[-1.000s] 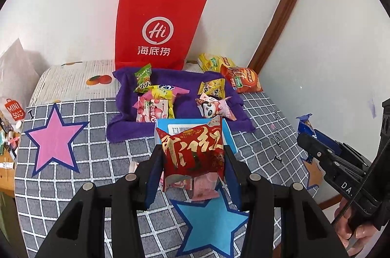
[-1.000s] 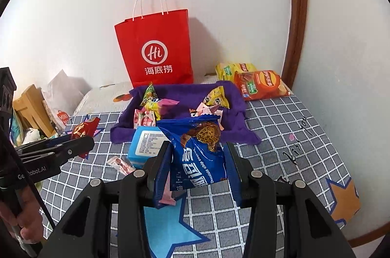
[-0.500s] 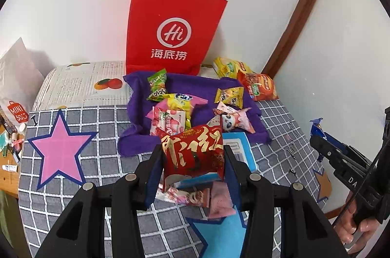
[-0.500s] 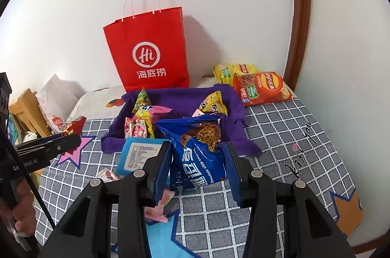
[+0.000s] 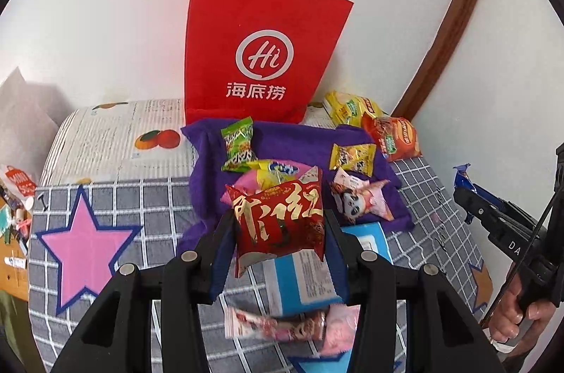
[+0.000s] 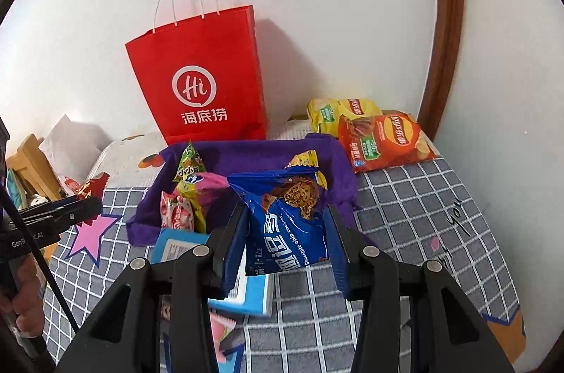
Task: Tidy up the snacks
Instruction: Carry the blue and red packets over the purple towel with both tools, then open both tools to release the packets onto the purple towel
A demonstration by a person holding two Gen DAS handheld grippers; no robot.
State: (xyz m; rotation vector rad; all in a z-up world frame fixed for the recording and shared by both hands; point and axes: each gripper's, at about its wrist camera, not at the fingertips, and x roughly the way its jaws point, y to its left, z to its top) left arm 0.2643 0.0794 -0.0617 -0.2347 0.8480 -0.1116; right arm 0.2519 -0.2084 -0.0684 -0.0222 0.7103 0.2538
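My left gripper (image 5: 278,232) is shut on a red snack packet with gold lettering (image 5: 280,221), held above the near edge of a purple cloth (image 5: 296,144). My right gripper (image 6: 285,232) is shut on a blue chocolate chip cookie bag (image 6: 285,221), also over the cloth's (image 6: 246,154) near edge. Several small snacks lie on the cloth: a green packet (image 5: 238,144), a yellow packet (image 5: 352,158), a panda packet (image 5: 359,200). A red paper bag (image 5: 261,48) stands behind the cloth against the wall.
A light blue box (image 5: 303,277) and pink wrappers (image 5: 275,327) lie on the checked bedcover under the grippers. Two chip bags (image 6: 384,140) rest at the back right corner. A wooden door frame (image 6: 444,20) rises at right. Clutter sits past the bed's left edge (image 5: 14,218).
Both grippers have moved forward towards the purple cloth and the red bag, each still carrying its packet. The blue box has slipped from in front of the fingers to beneath them.
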